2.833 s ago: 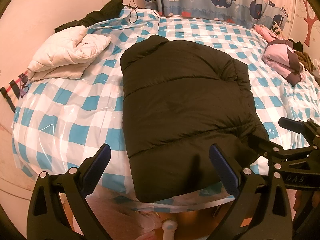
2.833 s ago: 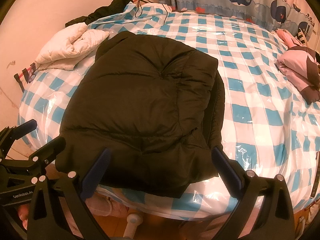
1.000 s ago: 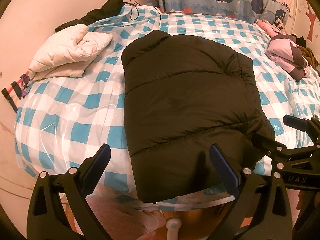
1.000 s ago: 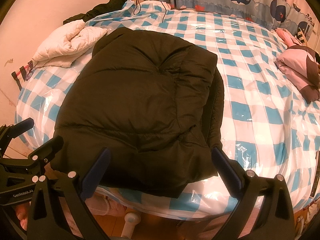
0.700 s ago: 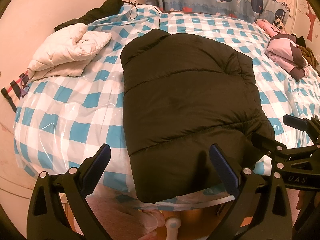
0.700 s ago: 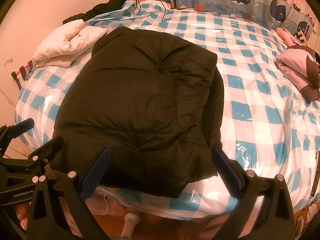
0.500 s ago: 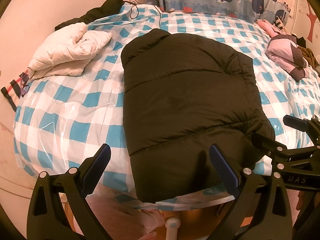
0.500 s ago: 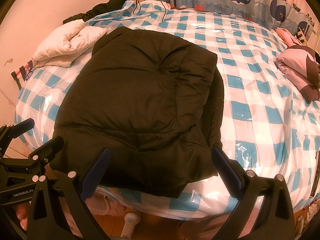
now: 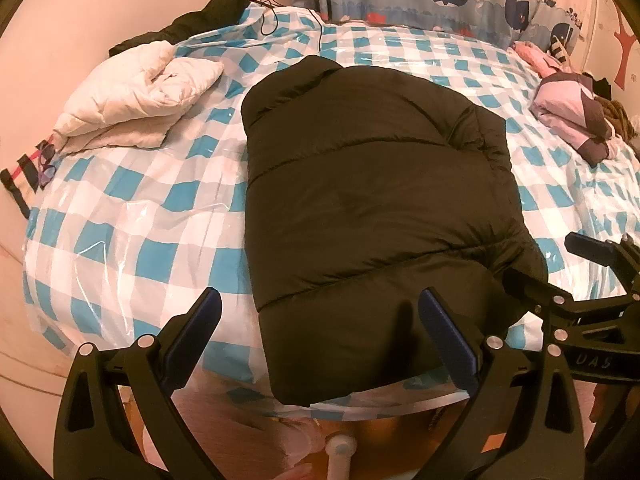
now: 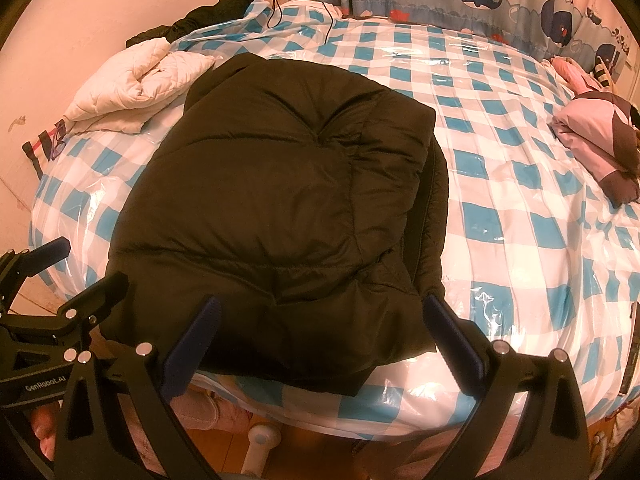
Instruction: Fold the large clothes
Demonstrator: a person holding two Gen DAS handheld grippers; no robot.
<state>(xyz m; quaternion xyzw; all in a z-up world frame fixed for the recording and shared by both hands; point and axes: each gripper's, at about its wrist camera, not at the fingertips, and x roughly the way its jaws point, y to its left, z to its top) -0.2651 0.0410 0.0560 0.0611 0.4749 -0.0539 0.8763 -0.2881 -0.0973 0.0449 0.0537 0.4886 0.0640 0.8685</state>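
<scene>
A black puffer jacket [image 9: 368, 208] [image 10: 280, 200] lies folded lengthwise on the checked bed, its hem hanging slightly over the near edge. My left gripper [image 9: 320, 320] hovers open just before the hem's left part, nothing between its blue pads. My right gripper [image 10: 320, 324] is open too, over the hem's right part, holding nothing. Each gripper appears at the side of the other's view: the right gripper [image 9: 576, 280], the left gripper [image 10: 60, 276]. On the right, a zipper edge and an under-layer of the jacket stick out.
The bed [image 9: 120, 216] [image 10: 540, 240] has a blue-and-white checked cover under clear plastic. A folded white quilted coat [image 9: 132, 96] [image 10: 136, 84] lies far left, a pink and grey garment [image 9: 576, 124] [image 10: 596, 136] far right, dark clothes [image 9: 192, 24] by the wall. Whale curtains hang behind.
Both views have shifted only slightly over the last seconds; the jacket lies the same and both grippers stay open and empty near its hem.
</scene>
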